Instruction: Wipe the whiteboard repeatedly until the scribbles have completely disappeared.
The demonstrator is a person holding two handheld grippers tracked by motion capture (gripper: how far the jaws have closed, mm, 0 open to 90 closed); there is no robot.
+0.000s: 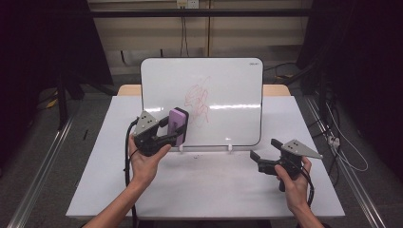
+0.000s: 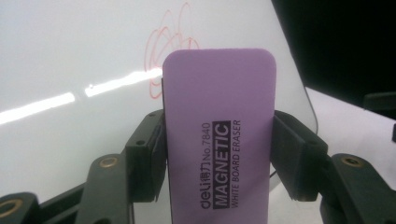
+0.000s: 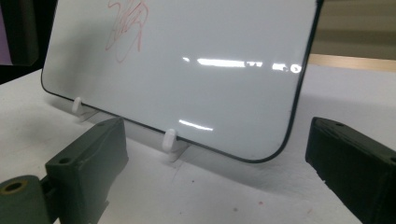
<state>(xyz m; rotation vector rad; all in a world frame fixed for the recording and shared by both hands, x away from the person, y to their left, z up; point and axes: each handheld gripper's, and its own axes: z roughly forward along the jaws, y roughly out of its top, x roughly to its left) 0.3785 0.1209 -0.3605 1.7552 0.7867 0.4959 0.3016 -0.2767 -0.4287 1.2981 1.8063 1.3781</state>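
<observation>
High view: your left gripper (image 1: 175, 127) clamps the eraser (image 1: 179, 124), a flat purple block with rounded corners, held upright in front of the board's (image 1: 228, 85) lower left part, just left of the red scribble (image 1: 199, 99); whether it touches the board you cannot tell from here. In the left gripper view the matte black jaws press both long edges of the eraser (image 2: 219, 135), its smooth face printed in black. Your right gripper (image 1: 261, 151) hangs low over the white table (image 1: 209, 190) near the board's lower right corner, jaws wide apart and empty. Beyond, the glossy white board with its thin dark rim leans back on two small white pegs (image 3: 170, 138).
</observation>
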